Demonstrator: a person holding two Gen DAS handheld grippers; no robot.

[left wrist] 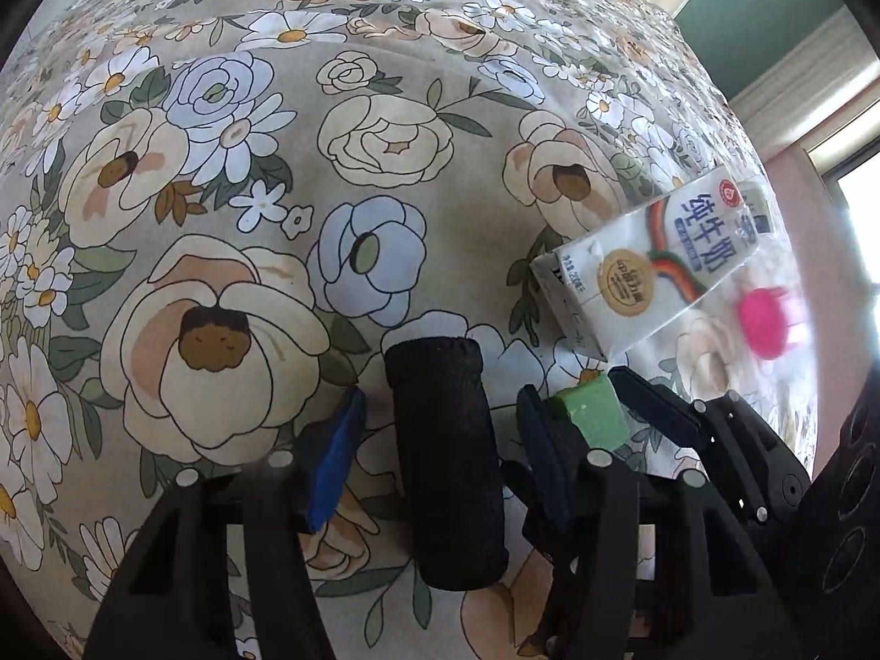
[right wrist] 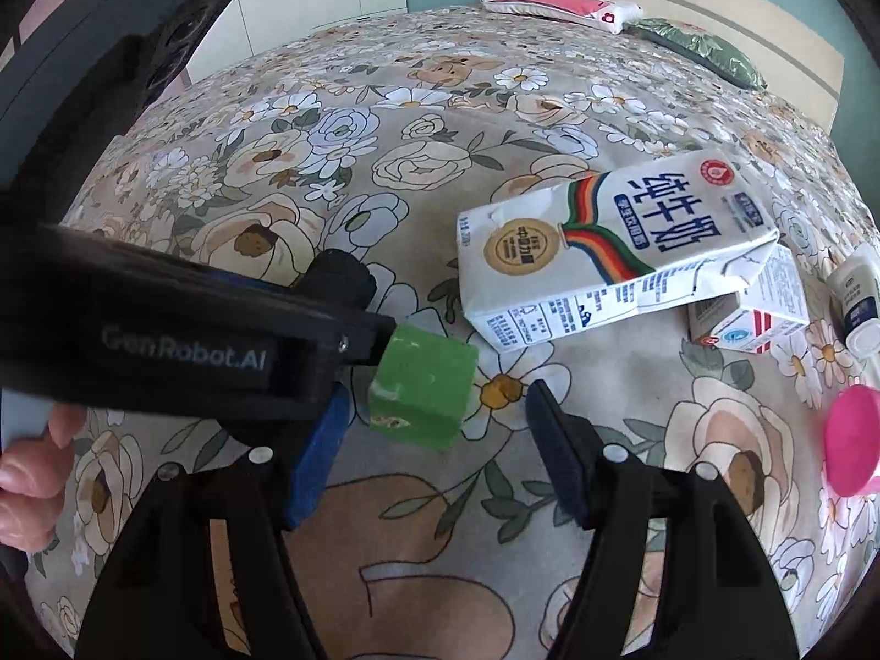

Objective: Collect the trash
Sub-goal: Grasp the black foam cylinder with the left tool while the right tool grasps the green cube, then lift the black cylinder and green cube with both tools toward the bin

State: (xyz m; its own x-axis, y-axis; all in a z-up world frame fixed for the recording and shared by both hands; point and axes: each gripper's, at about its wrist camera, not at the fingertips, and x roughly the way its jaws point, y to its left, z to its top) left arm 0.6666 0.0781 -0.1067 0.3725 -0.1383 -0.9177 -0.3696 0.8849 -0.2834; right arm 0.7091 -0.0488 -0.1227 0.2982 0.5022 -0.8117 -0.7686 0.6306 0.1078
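Judging by the litter on the floral bedspread (right wrist: pixel 385 126), collection has barely begun: left gripper (left wrist: pixel 440 418) fingers bracket the black foam cylinder (left wrist: pixel 445 462) untouching, right gripper (right wrist: pixel 434 440) fingers spread beside the green foam block (right wrist: pixel 421 385), white milk carton (right wrist: pixel 610 247) unclaimed.

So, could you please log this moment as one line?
left gripper open, black roll between | right gripper open, green block between | carton on bed

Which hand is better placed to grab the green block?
Right. The block lies between the open fingers of the right tool, while the left tool straddles a black roll beside it.
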